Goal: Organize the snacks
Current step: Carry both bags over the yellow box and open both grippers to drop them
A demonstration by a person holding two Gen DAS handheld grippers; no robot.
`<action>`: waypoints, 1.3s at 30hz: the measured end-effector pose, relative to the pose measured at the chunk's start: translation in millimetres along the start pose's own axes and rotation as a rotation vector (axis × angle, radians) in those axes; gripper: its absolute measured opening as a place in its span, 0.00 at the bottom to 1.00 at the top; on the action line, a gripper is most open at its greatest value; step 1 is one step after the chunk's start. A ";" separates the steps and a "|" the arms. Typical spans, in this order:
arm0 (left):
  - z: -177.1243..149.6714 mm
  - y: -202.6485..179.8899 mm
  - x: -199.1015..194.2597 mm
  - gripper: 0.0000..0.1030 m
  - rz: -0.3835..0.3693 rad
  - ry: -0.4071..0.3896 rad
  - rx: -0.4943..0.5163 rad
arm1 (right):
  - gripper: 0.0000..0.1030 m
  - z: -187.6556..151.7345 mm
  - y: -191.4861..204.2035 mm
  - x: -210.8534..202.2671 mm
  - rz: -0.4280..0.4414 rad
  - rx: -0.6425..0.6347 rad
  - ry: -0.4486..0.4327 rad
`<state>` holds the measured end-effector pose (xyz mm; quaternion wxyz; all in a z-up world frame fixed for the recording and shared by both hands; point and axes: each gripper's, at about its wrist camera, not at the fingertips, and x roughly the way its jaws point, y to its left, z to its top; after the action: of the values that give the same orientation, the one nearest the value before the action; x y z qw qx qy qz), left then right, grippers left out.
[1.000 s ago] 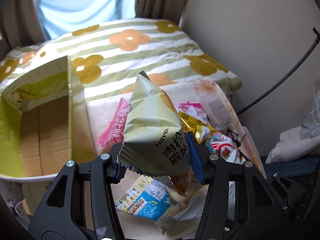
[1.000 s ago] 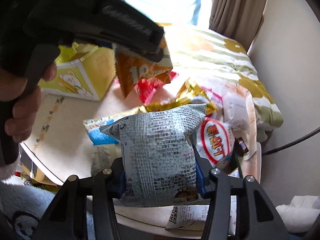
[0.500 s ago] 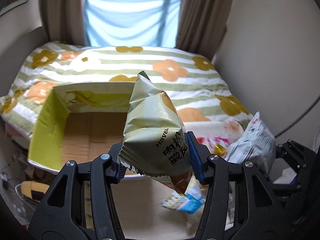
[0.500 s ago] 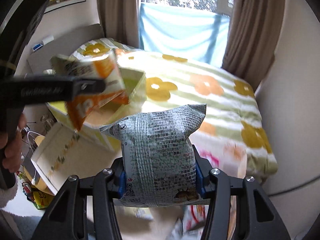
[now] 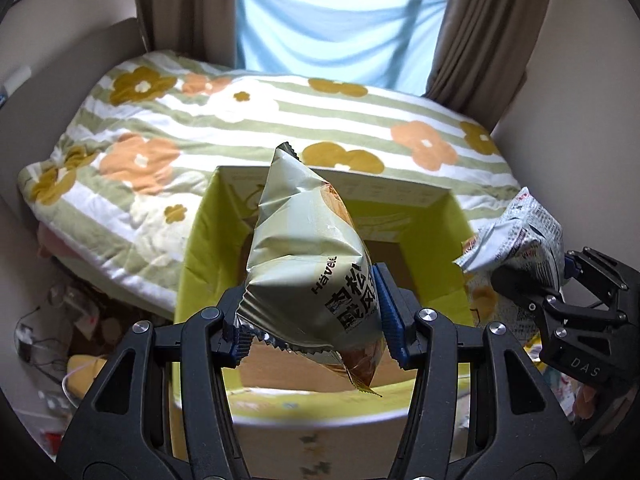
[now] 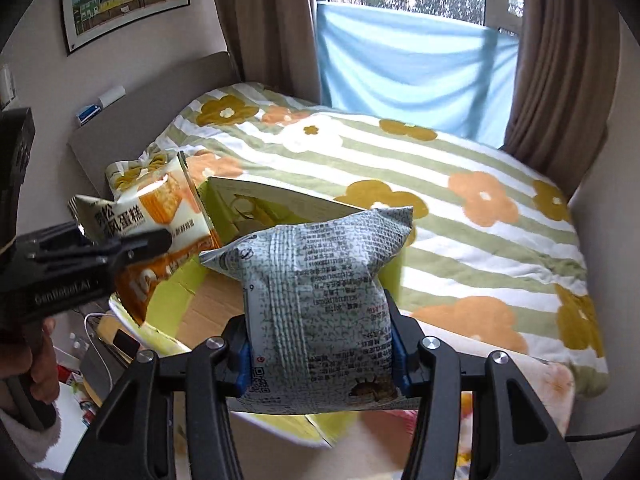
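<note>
My left gripper [image 5: 312, 328] is shut on a pale green cake packet [image 5: 308, 264] and holds it above the open yellow-green cardboard box [image 5: 200, 256]. The same packet [image 6: 156, 216] shows orange at the left of the right wrist view. My right gripper [image 6: 320, 356] is shut on a grey-white printed snack bag [image 6: 316, 300], held over the box's [image 6: 280, 204] right side. That bag [image 5: 520, 232] also shows at the right edge of the left wrist view, just right of the box. The box floor is bare cardboard.
A bed with a striped flower quilt [image 5: 248, 120] lies behind the box. Curtains and a blue cloth [image 6: 412, 76] hang at the window. Cables and clutter [image 5: 60, 328] lie on the floor at the left. More snack packets [image 5: 576, 392] lie low right.
Both grippers have swung left with their packets, away from the snack pile, and now hang over the open box. The box sits centred in both views.
</note>
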<state>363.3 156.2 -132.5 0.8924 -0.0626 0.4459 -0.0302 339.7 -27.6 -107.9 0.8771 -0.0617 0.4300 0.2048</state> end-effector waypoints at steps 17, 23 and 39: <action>12.4 45.3 82.8 1.00 -0.079 0.104 0.026 | 0.47 6.4 -7.6 95.9 -0.082 0.175 0.202; 0.4 57.2 67.9 1.00 -0.071 0.110 0.004 | 0.47 10.3 -1.9 105.9 -0.062 0.179 0.222; -21.0 56.6 18.7 1.00 -0.034 0.057 -0.008 | 1.00 7.5 0.5 75.7 -0.103 0.182 0.125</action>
<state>357.6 208.5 -167.7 0.8783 -0.0728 0.4703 -0.0453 386.3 -1.8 -162.2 0.8599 -0.0164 0.4970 0.1151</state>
